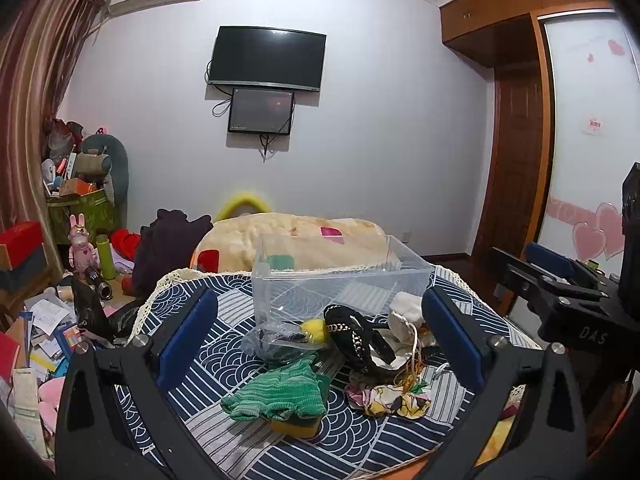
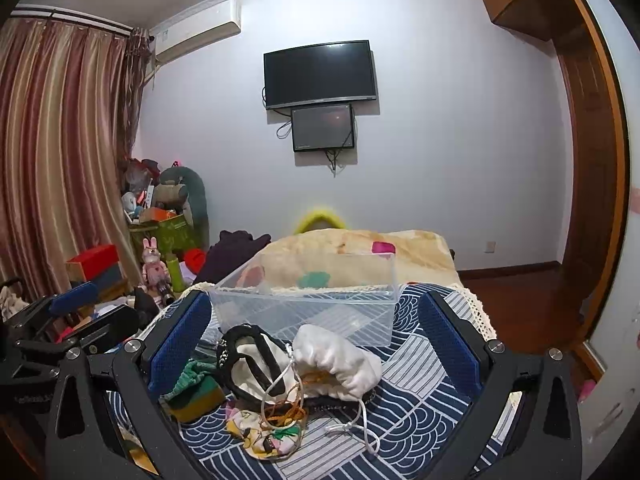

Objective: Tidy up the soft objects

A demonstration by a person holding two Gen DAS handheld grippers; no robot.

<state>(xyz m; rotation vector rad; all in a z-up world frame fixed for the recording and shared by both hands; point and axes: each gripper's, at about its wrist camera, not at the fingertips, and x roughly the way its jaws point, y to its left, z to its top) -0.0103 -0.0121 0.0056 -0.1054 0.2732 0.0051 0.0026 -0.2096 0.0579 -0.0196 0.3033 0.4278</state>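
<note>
A pile of soft things lies on a table with a blue wave-pattern cloth [image 1: 344,444]. In the left wrist view I see a green knit cloth [image 1: 280,394] on a yellow sponge, a black chain headband [image 1: 356,340], a clear bag with a yellow pompom [image 1: 288,338], a floral scrunchie [image 1: 390,398] and a white drawstring pouch [image 1: 404,316]. A clear plastic bin [image 1: 340,276] stands empty behind them. My left gripper [image 1: 320,336] is open above the pile. My right gripper [image 2: 314,340] is open too, framing the white pouch [image 2: 340,360], headband [image 2: 244,352] and bin [image 2: 312,300].
Behind the table lies a folded cream blanket [image 1: 292,240] with dark clothes [image 1: 168,240] beside it. Clutter, boxes and a pink rabbit figure [image 1: 82,240] fill the left floor. My right gripper's body [image 1: 568,292] shows at the right of the left wrist view. A wardrobe [image 1: 516,120] stands at right.
</note>
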